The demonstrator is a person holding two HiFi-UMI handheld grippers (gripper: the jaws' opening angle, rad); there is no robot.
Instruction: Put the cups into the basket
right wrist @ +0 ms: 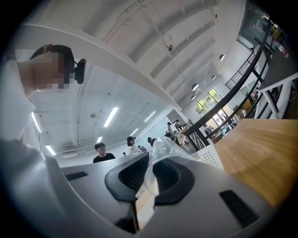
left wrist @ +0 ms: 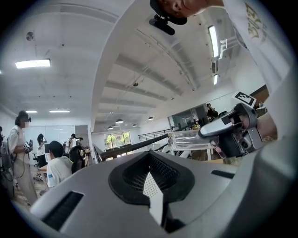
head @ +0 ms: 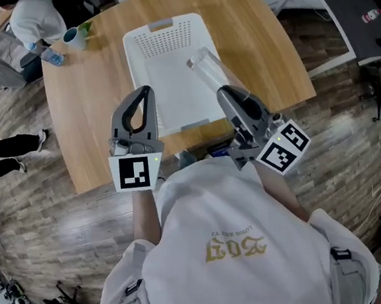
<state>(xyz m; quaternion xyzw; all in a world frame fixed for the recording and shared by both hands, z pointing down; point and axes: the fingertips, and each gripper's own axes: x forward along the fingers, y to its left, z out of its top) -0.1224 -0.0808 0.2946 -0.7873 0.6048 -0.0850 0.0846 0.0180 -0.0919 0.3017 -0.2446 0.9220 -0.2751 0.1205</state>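
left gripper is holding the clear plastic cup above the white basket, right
Not quite: the right gripper holds the clear plastic cup above the white basket, as the right gripper view shows, with the cup pinched between its jaws. The left gripper is shut on nothing.

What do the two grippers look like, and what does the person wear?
The left gripper and the right gripper are both grey, with curved jaws that taper to the tip and black ribbed pads. The left cube and the right cube are white with black square markers. No cables show. The person wears a white shirt with gold print.
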